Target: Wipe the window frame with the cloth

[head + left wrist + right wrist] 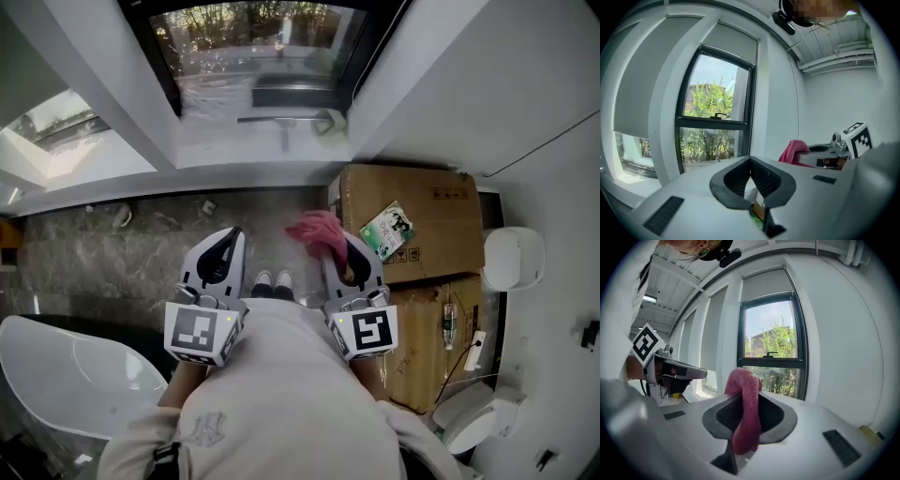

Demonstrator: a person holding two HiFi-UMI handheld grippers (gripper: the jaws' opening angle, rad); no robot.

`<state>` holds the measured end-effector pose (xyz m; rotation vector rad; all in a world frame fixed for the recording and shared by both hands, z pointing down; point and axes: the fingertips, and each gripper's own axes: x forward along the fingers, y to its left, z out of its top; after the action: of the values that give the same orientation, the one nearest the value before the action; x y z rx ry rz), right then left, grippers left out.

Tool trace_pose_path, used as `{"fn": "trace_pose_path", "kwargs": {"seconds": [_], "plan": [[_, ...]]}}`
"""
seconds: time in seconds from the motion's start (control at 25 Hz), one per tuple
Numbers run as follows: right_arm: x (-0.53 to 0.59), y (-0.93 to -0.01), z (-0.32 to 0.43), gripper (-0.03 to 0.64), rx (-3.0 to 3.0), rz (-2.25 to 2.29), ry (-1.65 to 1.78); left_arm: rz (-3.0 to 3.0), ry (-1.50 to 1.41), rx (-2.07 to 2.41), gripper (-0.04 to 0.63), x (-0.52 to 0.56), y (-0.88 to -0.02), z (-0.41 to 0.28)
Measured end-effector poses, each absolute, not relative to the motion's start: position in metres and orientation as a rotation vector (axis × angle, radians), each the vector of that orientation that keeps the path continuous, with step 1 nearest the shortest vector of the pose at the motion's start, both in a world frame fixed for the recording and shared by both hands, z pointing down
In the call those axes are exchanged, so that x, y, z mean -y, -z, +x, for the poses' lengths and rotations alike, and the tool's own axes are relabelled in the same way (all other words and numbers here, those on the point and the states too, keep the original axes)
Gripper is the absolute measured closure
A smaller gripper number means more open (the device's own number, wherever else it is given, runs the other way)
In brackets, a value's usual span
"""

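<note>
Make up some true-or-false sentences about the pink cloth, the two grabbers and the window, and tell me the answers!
1. The right gripper is shut on the pink knitted cloth. True.
2. The left gripper holds a second cloth. False: its jaws are together with nothing between them.
3. The pink cloth is pressed against the black window frame. False: it is held up in the air, apart from the frame.
4. A brown cardboard box lies on the floor at the person's right side. True.
</note>
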<state>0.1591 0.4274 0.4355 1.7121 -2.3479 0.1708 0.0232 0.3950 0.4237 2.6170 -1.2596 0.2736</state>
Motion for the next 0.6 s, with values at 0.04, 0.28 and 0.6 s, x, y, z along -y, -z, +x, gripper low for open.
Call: {"fn": "trace_pose_path", "kwargs": {"seconds": [0.04, 0.28, 0.6], "plan": [[-0.429, -0.435, 0.160, 0.537, 2.349, 1.715, -0.170, 2.622, -0.277, 1.255, 0.586, -0.396, -0.424, 0.025], [-0.433, -0.433, 0.166, 0.537, 2.399, 1.711, -0.177, 2.630, -0.288, 1.256, 0.586, -0.397, -0.426, 0.035], [-0.425, -0.439, 0.169, 0.537, 2.495, 1.651, -0.234, 2.600, -0.266, 1.301, 0.586, -0.393, -0.432, 0.039]]}}
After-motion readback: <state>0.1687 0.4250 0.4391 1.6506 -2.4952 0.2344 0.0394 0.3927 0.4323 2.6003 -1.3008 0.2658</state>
